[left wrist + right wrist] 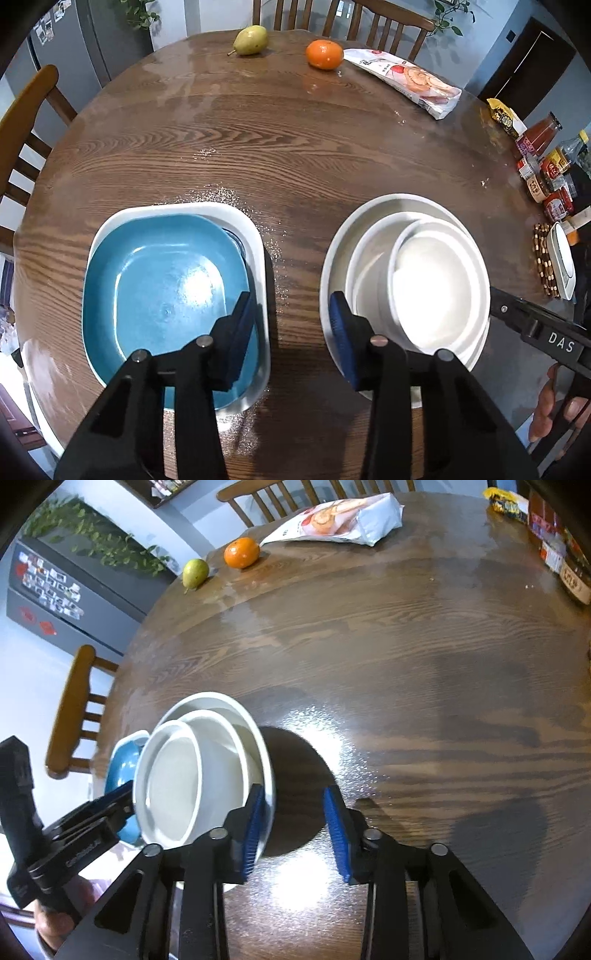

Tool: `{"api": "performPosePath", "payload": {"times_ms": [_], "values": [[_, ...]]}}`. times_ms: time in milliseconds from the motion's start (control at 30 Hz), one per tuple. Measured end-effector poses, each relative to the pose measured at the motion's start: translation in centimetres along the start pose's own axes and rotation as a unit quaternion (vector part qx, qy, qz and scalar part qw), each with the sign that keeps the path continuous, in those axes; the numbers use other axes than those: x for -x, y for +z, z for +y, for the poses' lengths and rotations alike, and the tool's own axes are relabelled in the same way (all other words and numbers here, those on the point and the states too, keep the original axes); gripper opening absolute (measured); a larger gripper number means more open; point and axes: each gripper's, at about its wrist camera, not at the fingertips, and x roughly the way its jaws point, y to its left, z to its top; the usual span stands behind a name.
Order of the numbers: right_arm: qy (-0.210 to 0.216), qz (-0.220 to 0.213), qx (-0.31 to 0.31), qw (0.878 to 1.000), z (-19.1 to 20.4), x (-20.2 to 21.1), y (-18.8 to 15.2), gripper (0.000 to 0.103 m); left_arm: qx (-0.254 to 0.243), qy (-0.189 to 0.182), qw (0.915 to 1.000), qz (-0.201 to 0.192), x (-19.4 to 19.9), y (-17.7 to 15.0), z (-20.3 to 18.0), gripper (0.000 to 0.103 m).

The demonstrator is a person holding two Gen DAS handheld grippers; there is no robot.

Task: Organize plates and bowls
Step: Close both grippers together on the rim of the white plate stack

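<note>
Wood-grain round table (295,147) bearing two stacks of tableware near its front edge. On the left, a blue plate (162,288) of rounded-square outline lies inside a larger white rectangular plate (255,236); a thin dark rim shows between them at the far right corner. On the right, three white round bowls (436,280) nest one inside another, the smallest uppermost and shifted toward the right side of the stack.

Left gripper (295,332): jaws apart, empty, held above the bare strip of table between the two stacks, one blue pad over the blue plate's near right corner and the other over the left rim of the bowls. Right gripper (295,830): jaws apart, empty, just to the right of the bowl stack (207,771), its left pad overlapping the outermost bowl's rim in the right wrist view; contact cannot be determined.

At the far edge lie a pear (251,40), an orange (324,54) and a snack packet (406,81). Sauce bottles and jars (546,166) stand along the right edge.
</note>
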Motion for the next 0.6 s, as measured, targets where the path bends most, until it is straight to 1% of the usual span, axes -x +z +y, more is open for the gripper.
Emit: {"api": "performPosePath", "payload": {"times_ms": [33, 67, 100, 200, 267, 300, 500, 600], "values": [[0.002, -0.001, 0.0, 1.0, 0.0, 0.0, 0.0, 0.032, -0.001, -0.005, 1.0, 0.001, 0.0, 0.0, -0.1, 0.03], [0.006, -0.002, 0.0, 1.0, 0.1, 0.0, -0.1, 0.028, 0.0, -0.012, 0.9999, 0.002, 0.0, 0.0, -0.3, 0.022], [0.013, -0.003, 0.0, 1.0, 0.1, 0.0, -0.1, 0.024, -0.003, -0.015, 0.9999, 0.004, 0.1, 0.0, -0.6, 0.016], [0.016, -0.006, 0.001, 1.0, 0.4, 0.0, -0.2, 0.023, -0.015, -0.01, 0.9998, 0.0, 0.2, -0.1, -1.4, 0.006], [0.018, -0.005, 0.0, 1.0, 0.5, 0.0, -0.2, 0.022, -0.016, -0.011, 0.9998, 0.0, 0.1, -0.1, -1.6, 0.003], [0.021, -0.005, -0.001, 1.0, 0.5, 0.0, -0.2, 0.019, -0.015, -0.011, 0.9998, 0.0, 0.1, -0.1, -1.5, 0.003], [0.031, -0.006, 0.006, 0.999, 0.8, -0.1, 0.0, 0.011, -0.018, -0.006, 0.9998, -0.003, 0.0, 0.0, -1.7, 0.002], [0.032, -0.007, 0.007, 0.999, 0.9, -0.1, -0.1, 0.011, -0.016, -0.007, 0.9998, -0.004, 0.0, 0.0, -1.7, 0.002]]}}
